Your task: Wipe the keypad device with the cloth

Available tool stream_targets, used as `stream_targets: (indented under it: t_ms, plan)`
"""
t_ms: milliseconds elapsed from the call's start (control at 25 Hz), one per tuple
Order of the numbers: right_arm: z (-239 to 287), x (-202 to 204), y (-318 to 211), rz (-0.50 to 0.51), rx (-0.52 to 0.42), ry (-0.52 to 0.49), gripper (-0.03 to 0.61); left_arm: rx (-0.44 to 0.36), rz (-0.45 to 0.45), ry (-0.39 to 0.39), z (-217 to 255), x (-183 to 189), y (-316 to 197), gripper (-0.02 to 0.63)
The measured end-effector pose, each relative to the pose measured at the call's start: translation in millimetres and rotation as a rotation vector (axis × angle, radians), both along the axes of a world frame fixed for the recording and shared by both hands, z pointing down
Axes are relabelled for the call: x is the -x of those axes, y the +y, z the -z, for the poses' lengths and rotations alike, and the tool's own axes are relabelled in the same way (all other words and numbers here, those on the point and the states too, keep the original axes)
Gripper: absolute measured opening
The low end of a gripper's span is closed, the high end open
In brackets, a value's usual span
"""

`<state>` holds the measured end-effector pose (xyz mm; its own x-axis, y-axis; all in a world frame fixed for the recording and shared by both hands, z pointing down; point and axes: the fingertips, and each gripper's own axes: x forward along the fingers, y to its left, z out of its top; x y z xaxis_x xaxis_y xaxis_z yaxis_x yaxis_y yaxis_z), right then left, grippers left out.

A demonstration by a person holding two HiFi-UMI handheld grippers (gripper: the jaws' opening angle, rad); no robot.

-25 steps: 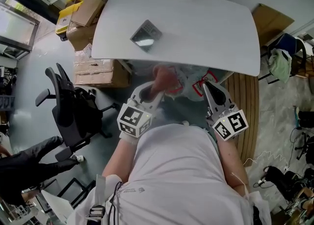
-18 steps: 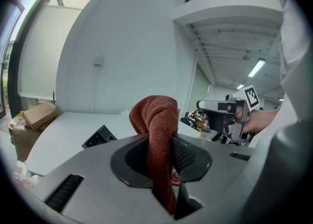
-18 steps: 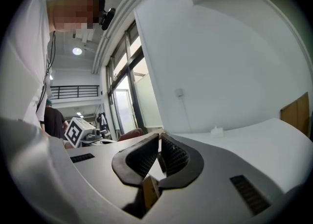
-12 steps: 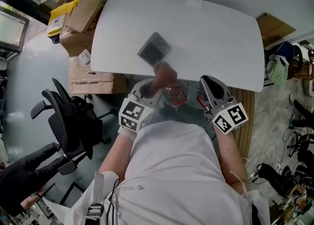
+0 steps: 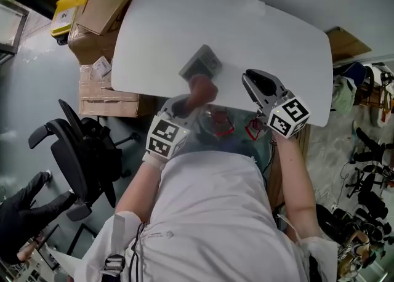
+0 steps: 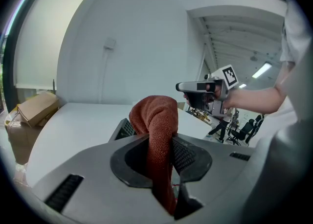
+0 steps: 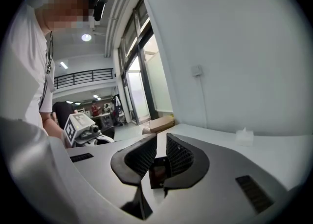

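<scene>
The left tongs (image 5: 189,101), clamped on the rust-red terry cloth (image 5: 202,88), have moved from in front of the person's chest to the near edge of the white oval worktop (image 5: 271,34). The cloth now sits just beside the grey square keypad device (image 5: 201,63). The right tongs (image 5: 247,79), pressed together, have come forward over that edge too.

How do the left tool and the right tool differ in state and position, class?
The left tool grips a rust-red cloth between its jaws; the right tool is shut on nothing. The left tool sits close to the keypad device, while the right tool is off to its side, apart. Both point over the white table.
</scene>
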<state>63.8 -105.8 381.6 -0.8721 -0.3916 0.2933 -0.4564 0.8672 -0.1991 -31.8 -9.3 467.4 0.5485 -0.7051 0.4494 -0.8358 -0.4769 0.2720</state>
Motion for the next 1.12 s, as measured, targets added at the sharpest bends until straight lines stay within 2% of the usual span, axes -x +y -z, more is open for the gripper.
stream_targets:
  t_ms: [160,280,560,840,1120]
  plan:
    - [-19,27,-25,0.134,0.014,0.086,0.043,0.02,0.0,-0.014,-13,4,-7,0.087]
    - [-38,44,-40,0.233,0.042,0.15,0.126,0.02,0.015,-0.011,-19,5,-15,0.087]
    - [-93,79,-64,0.377,0.131,0.24,0.168,0.072,0.04,-0.015,-39,8,-19,0.087]
    - [-148,97,-90,0.436,0.241,0.313,0.216,0.137,0.003,-0.008,-64,8,-29,0.087]
    - [-172,115,-99,0.502,0.366,0.274,0.248,0.196,-0.015,-0.018,-88,10,-37,0.087]
